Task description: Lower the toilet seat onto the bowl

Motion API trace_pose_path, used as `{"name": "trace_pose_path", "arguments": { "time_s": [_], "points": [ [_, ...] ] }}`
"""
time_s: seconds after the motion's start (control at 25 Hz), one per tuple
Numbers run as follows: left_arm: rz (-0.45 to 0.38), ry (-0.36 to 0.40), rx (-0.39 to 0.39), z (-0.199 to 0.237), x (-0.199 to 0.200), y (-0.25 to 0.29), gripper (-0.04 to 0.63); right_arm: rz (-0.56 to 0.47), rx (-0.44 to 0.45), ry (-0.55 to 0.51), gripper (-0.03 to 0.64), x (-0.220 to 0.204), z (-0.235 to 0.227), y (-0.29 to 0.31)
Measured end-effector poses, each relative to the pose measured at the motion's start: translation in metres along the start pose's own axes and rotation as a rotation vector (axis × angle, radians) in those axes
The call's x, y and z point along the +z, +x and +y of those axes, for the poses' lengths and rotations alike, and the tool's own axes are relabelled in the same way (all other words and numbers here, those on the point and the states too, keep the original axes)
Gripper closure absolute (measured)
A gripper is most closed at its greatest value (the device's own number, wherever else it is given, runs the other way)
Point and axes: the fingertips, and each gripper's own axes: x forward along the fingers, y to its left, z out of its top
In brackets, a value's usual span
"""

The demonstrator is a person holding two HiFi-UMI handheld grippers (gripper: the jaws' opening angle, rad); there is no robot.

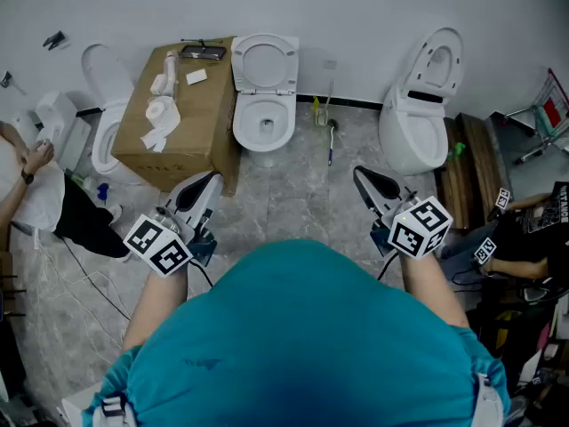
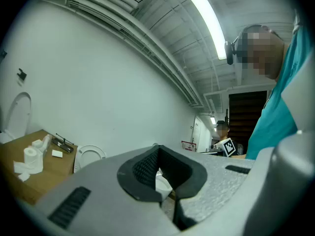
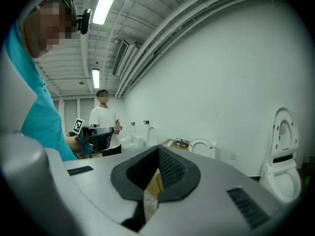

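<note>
1. The toilet seat (image 1: pixel 265 63) is standing raised against the white wall (image 1: pixel 356 16), directly above its bowl (image 1: pixel 265 124). Its long axis is running up the wall and its open ring is facing the person. The bowl's long axis is pointing from the wall toward the person.
2. The bowl is sitting on the grey tiled floor (image 1: pixel 293 203), just beside a cardboard box (image 1: pixel 178 123) on its left that is carrying toilet paper rolls (image 1: pixel 163 112). A second toilet (image 1: pixel 418 118), its seat also up, is standing well apart on the right.
3. The only clear markings are the black-and-white squares showing on each cube (image 1: pixel 158 245). Print on a dark item (image 1: pixel 544 210) at the right edge is too small to read.
4. The left hand-held gripper (image 1: pixel 210 181) is reaching forward from the person's left side, pointing toward the box corner and the bowl but staying well short of both. Its jaws are pressing together with nothing between them.
5. The right hand-held gripper (image 1: pixel 363 176) is angling inward toward the bowl from the other side, also well apart from it. Its jaws are likewise closing on nothing, pad against pad.
6. Both forearms (image 1: pixel 160 301) are extending out from either side of the teal shirt (image 1: pixel 302 327), and the two grippers are flanking the space in front of the bowl.
</note>
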Motion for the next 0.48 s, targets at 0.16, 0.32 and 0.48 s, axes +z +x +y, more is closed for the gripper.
{"name": "trace_pose_path", "arguments": {
  "time_s": [0.16,0.32,0.48],
  "points": [
    [0.006,0.003,-0.01,-0.01,-0.003,0.012,0.601,-0.005,0.003,-0.005,0.624,0.002,-0.006,-0.009],
    [0.009,0.008,-0.013,-0.027,-0.006,0.025,0.601,-0.007,0.007,-0.007,0.624,0.004,-0.015,-0.024],
    [0.007,0.016,-0.012,-0.047,-0.011,0.036,0.601,-0.014,0.016,-0.015,0.624,0.006,-0.023,-0.042]
  ]
}}
